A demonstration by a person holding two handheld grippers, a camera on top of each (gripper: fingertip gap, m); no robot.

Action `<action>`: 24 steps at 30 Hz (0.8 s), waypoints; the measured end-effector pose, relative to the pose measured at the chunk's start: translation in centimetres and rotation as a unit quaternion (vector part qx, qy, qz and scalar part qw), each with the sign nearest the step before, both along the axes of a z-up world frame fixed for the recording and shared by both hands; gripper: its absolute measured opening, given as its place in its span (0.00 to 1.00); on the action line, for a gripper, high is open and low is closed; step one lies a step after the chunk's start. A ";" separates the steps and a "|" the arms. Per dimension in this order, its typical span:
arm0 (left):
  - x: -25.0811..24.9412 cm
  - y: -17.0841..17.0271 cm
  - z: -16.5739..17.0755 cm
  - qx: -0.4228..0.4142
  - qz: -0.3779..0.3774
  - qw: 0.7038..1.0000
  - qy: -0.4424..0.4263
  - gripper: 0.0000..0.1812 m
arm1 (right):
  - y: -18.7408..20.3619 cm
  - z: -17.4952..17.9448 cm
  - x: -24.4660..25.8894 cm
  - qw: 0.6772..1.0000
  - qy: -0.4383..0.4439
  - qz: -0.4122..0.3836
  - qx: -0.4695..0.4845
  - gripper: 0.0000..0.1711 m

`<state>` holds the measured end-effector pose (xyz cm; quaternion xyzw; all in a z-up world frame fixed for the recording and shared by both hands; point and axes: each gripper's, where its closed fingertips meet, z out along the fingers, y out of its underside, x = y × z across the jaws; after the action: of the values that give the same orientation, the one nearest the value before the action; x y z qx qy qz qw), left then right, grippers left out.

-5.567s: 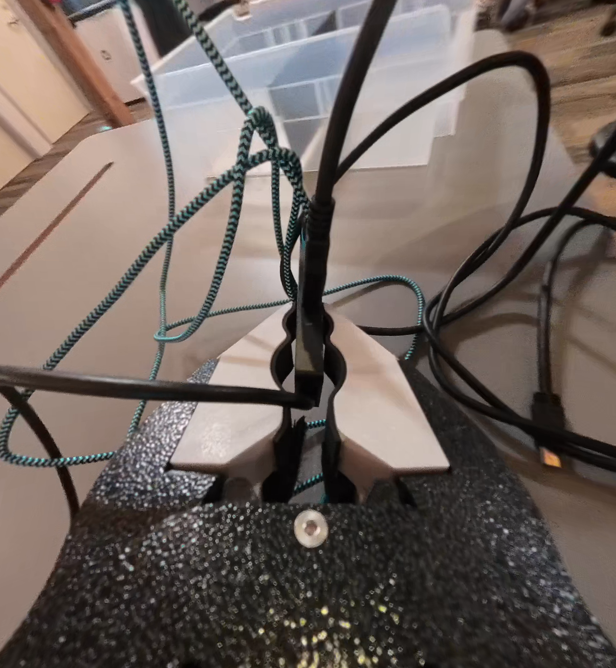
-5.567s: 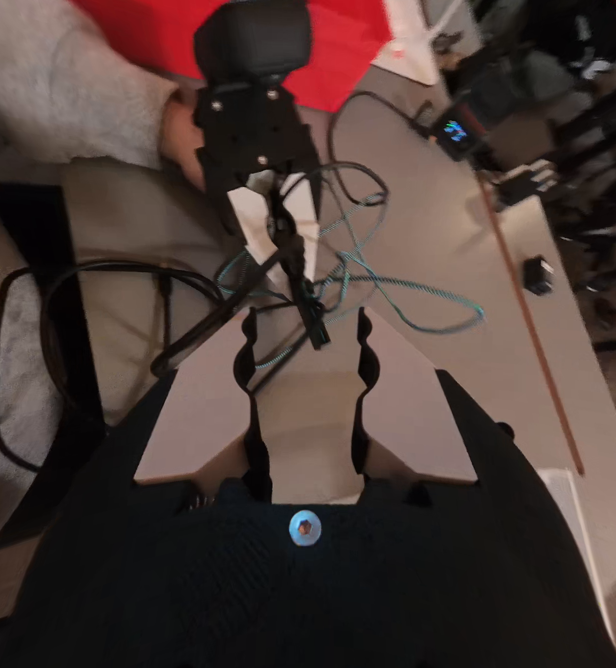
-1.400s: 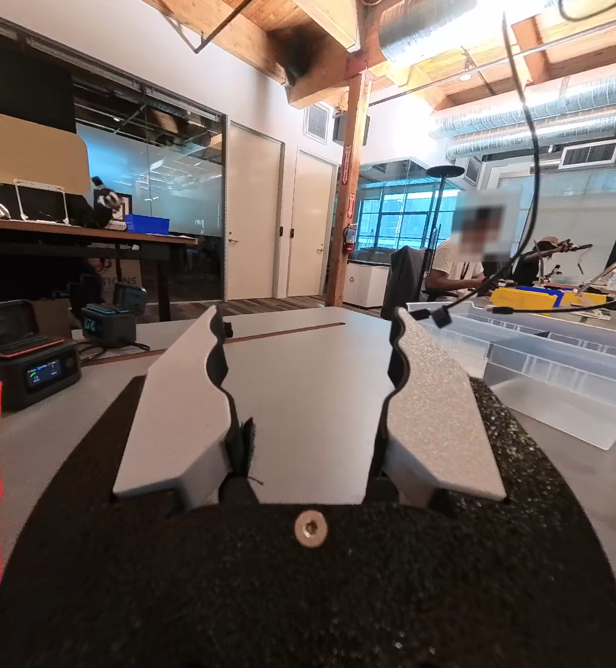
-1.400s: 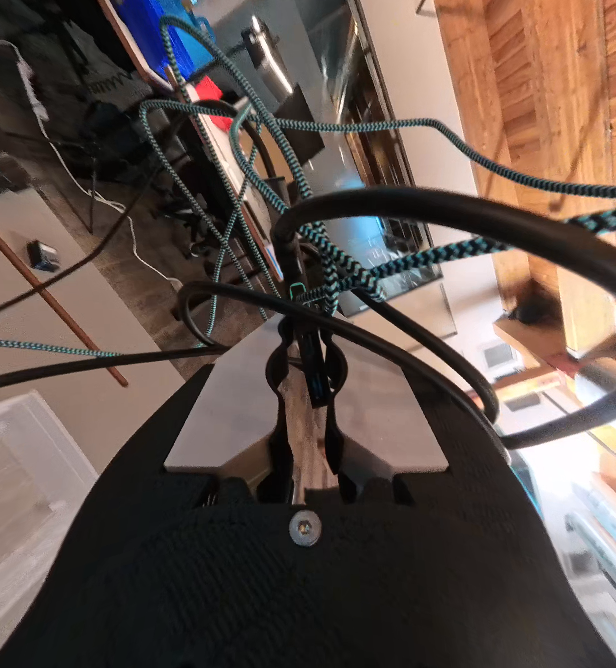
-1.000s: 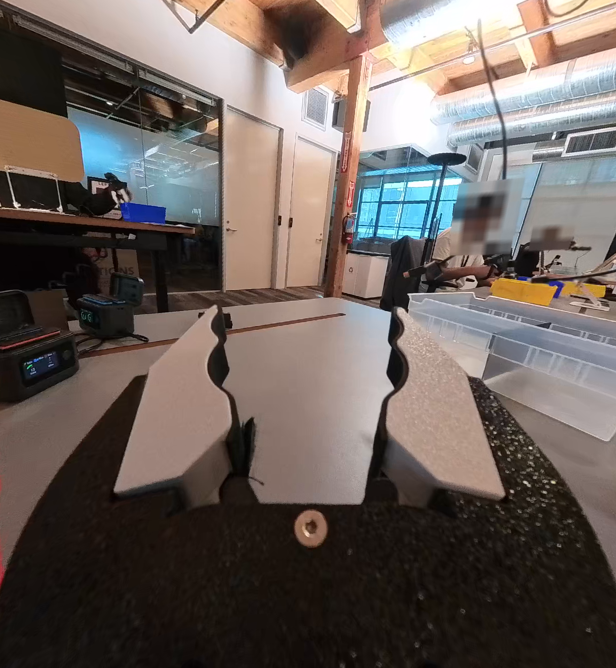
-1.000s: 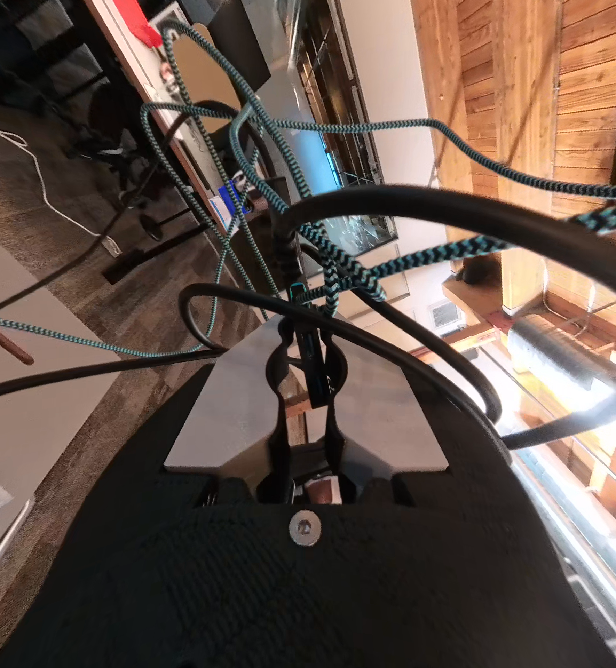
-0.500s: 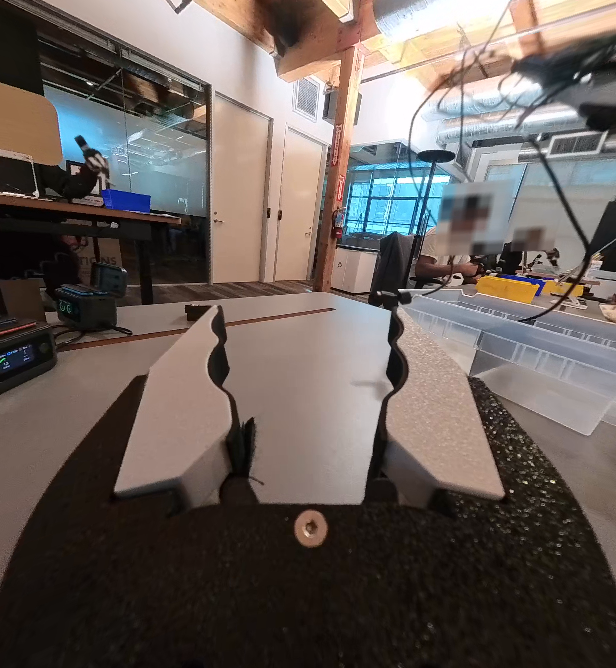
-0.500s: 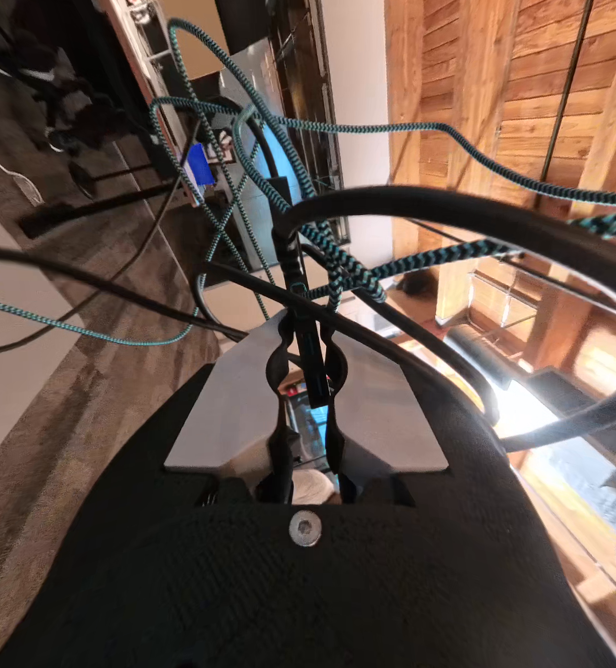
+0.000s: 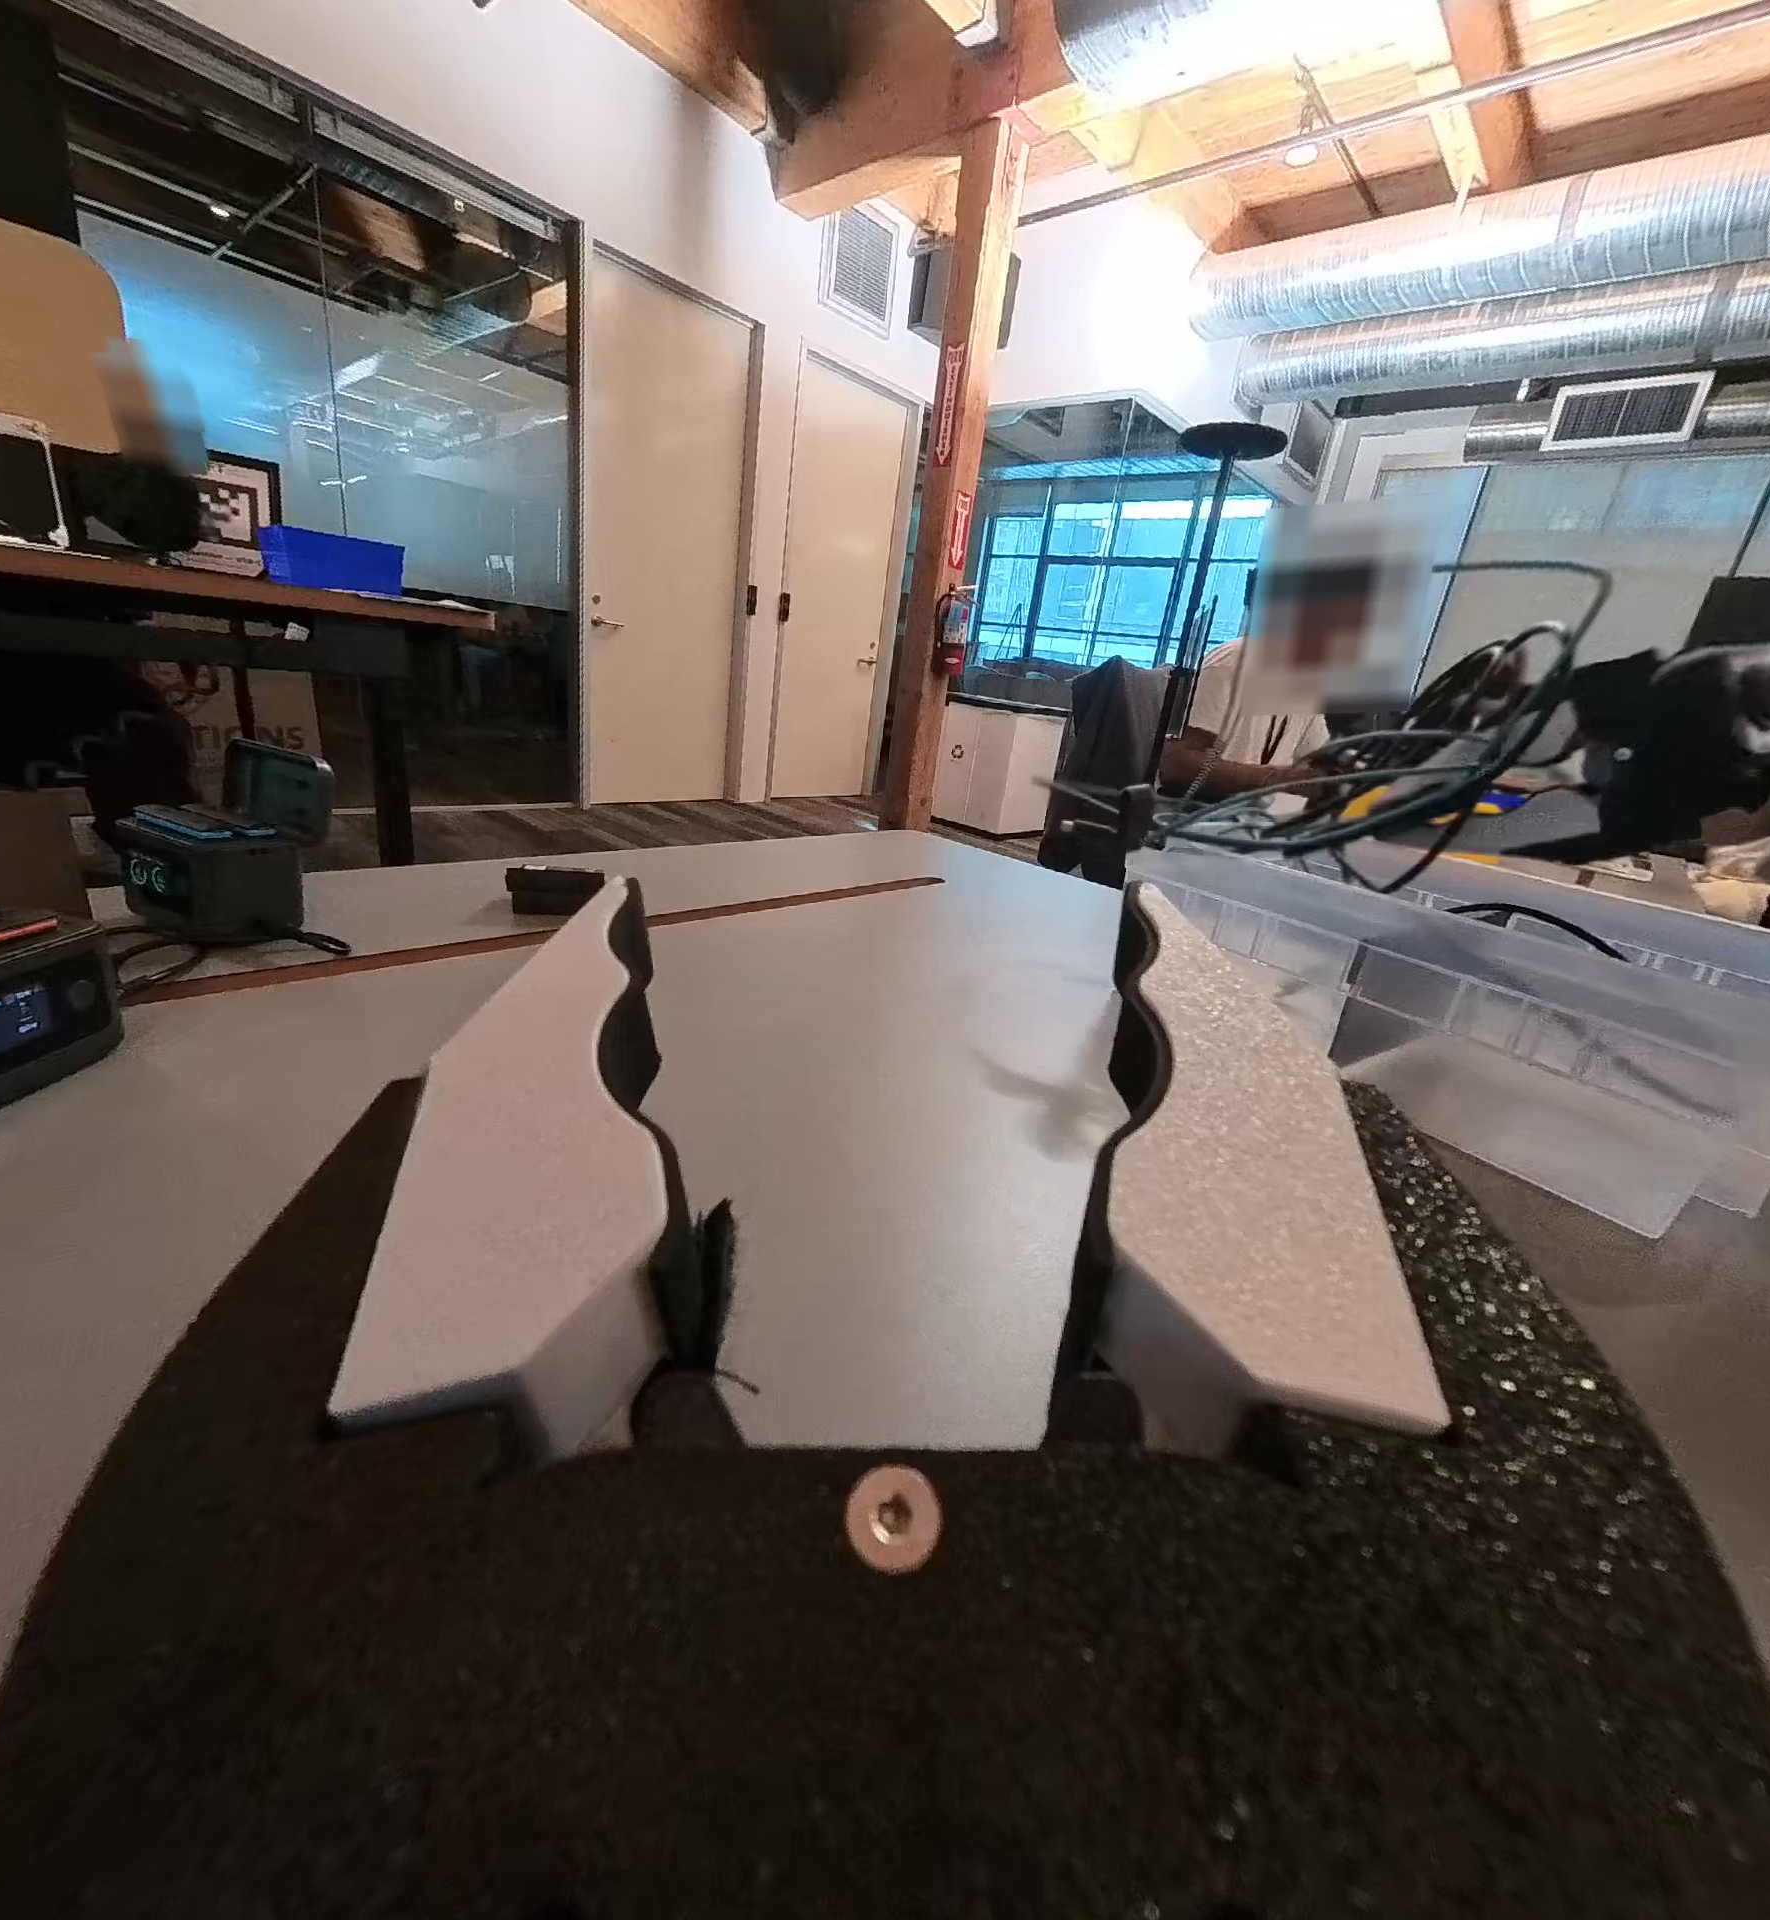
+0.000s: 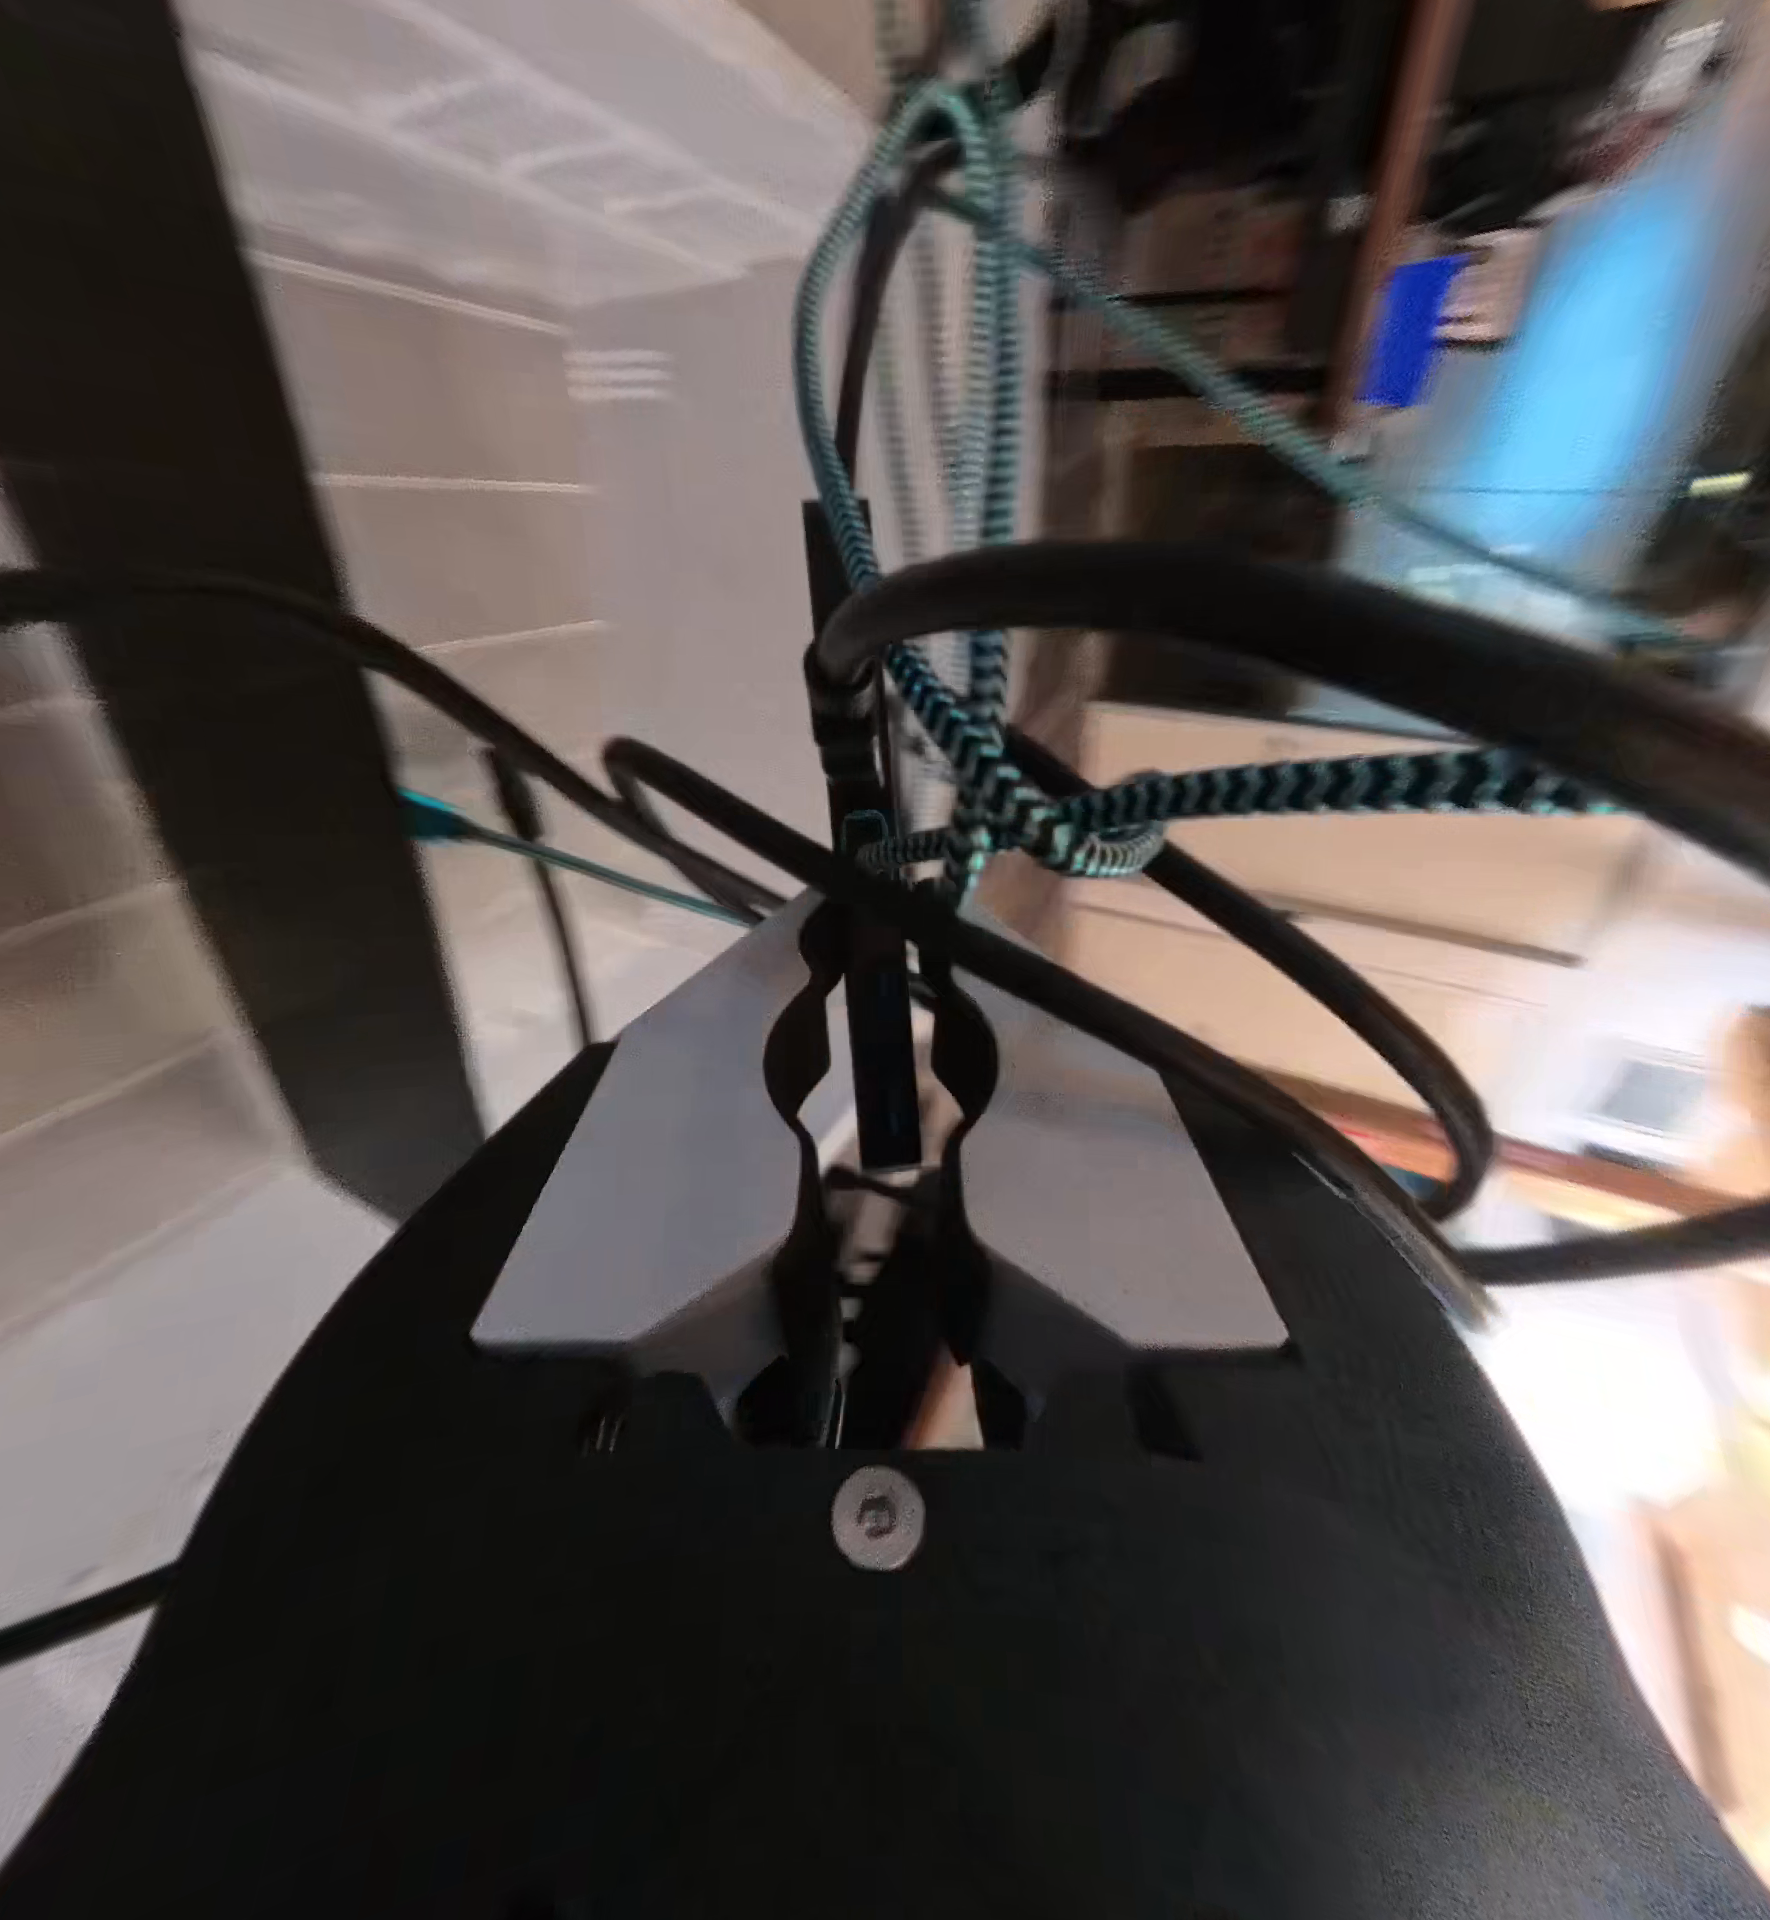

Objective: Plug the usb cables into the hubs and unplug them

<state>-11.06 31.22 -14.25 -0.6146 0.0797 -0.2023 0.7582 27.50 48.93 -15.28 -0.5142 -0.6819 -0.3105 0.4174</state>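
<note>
My left gripper (image 9: 881,914) is open and empty, low over the grey table (image 9: 860,1039). My right gripper (image 10: 879,925) is shut on a thin black USB plug (image 10: 876,1049), and a tangle of black cables (image 10: 1276,644) and teal braided cables (image 10: 1224,800) hangs from it. In the left wrist view the right gripper (image 9: 1691,727) shows at the right, held in the air with the cable bundle (image 9: 1380,790) over a clear plastic bin (image 9: 1546,1029). I see no hub in either view.
A dark charger box with a lit screen (image 9: 8,1029) and another dark device (image 9: 211,873) stand at the table's left. A small black block (image 9: 554,888) lies mid-table. A seated person (image 9: 1245,727) is behind the bin. The right wrist view is blurred.
The right gripper with the cable bundle has swung down from high up to just above the clear bin. The left gripper has stayed open and has barely shifted.
</note>
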 end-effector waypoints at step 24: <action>0.2 0.2 -0.2 -0.010 -0.019 1.000 -0.017 0.48 | -4.7 0.7 1.9 0.857 0.085 -0.263 -0.435 0.40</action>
<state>-10.87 31.38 -14.43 -0.6168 0.0769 -0.2278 0.7495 29.43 44.19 -14.57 -0.8280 -0.5487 -0.0359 0.1103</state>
